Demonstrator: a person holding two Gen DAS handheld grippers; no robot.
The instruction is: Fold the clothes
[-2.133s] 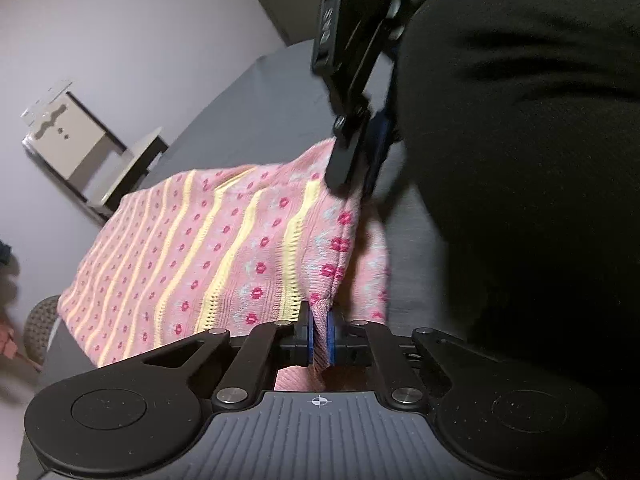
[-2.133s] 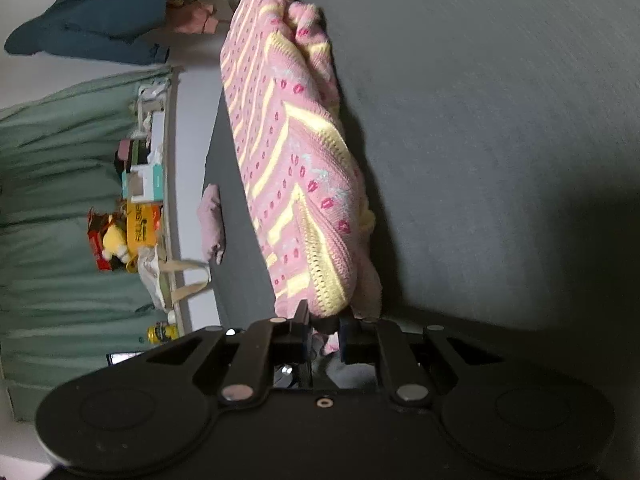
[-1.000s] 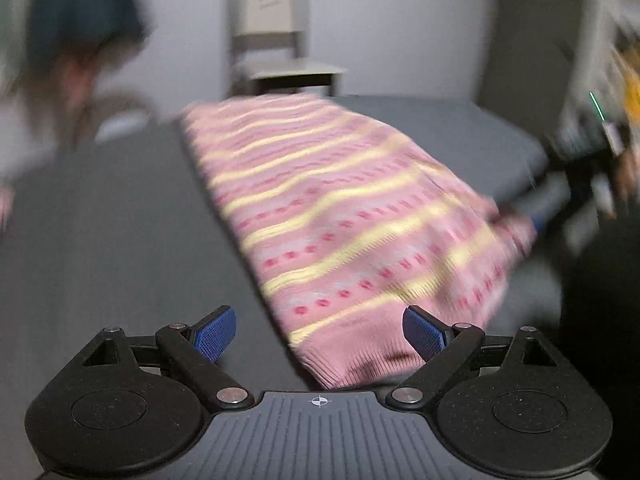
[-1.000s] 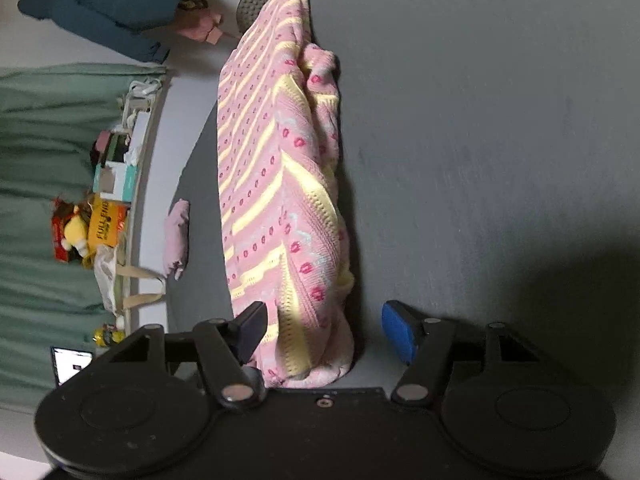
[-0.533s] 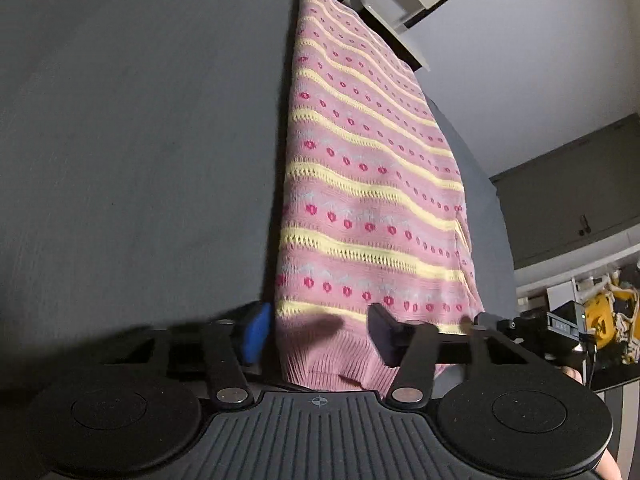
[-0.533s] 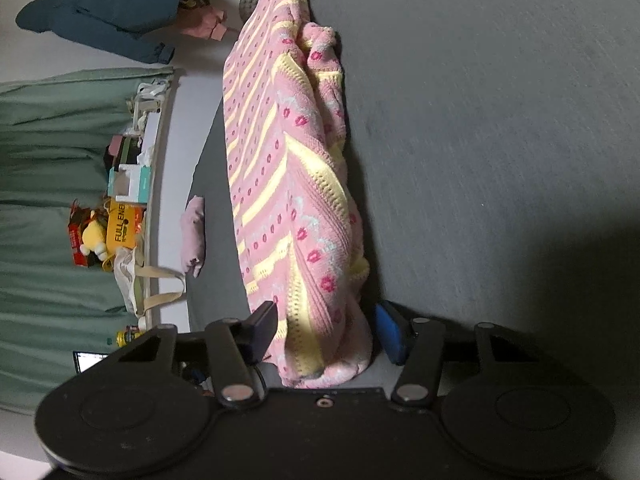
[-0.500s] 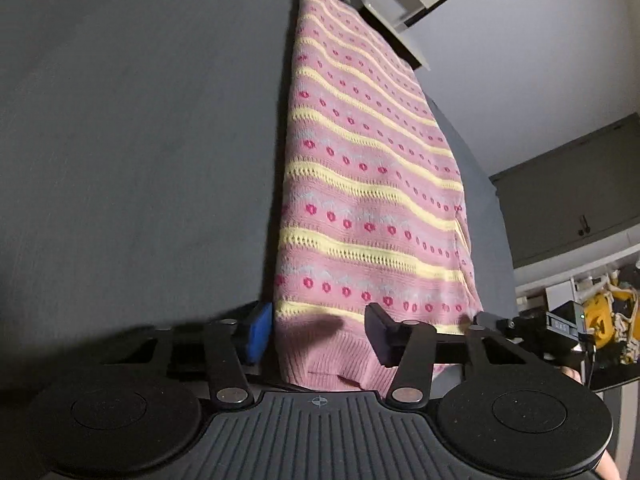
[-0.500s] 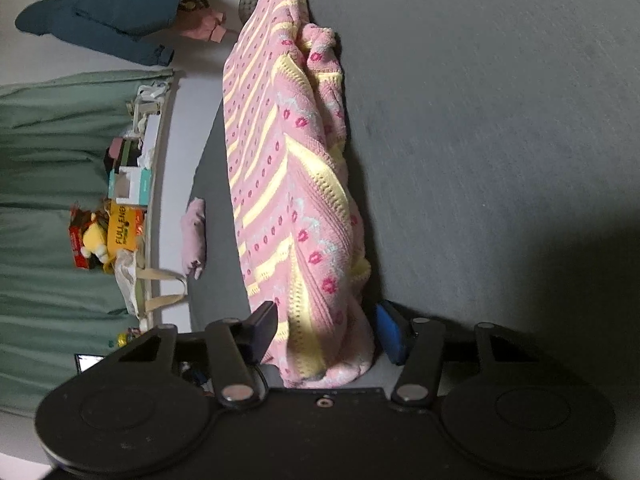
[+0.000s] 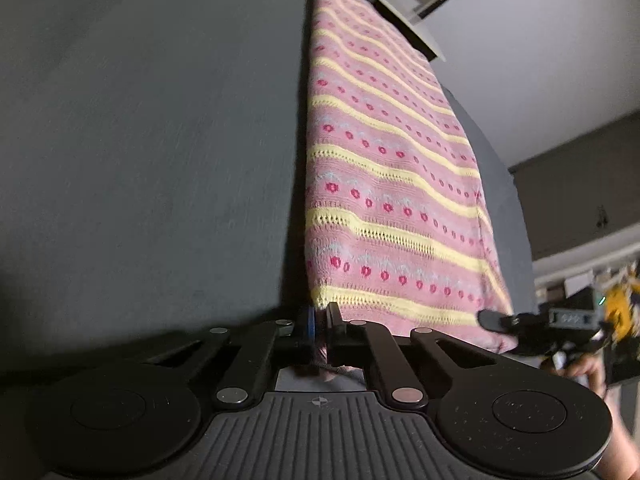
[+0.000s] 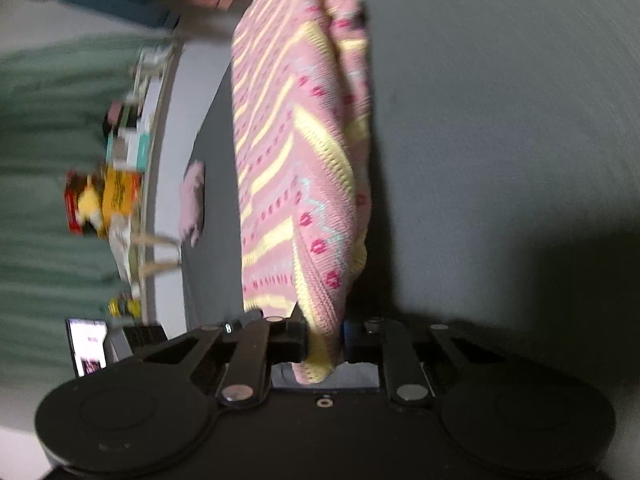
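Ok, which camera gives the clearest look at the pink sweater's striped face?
The left wrist view: the pink sweater lies flat and sharp, stripes running across. The right wrist view shows it edge-on, bunched and motion-blurred.

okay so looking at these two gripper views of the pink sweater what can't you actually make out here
- Left wrist view: the sweater edge pinched in the left gripper is hidden behind the fingers.
- Left wrist view: the right gripper is blurred; its grip is unreadable there.
- Right wrist view: the shelf items are motion-blurred, labels illegible.
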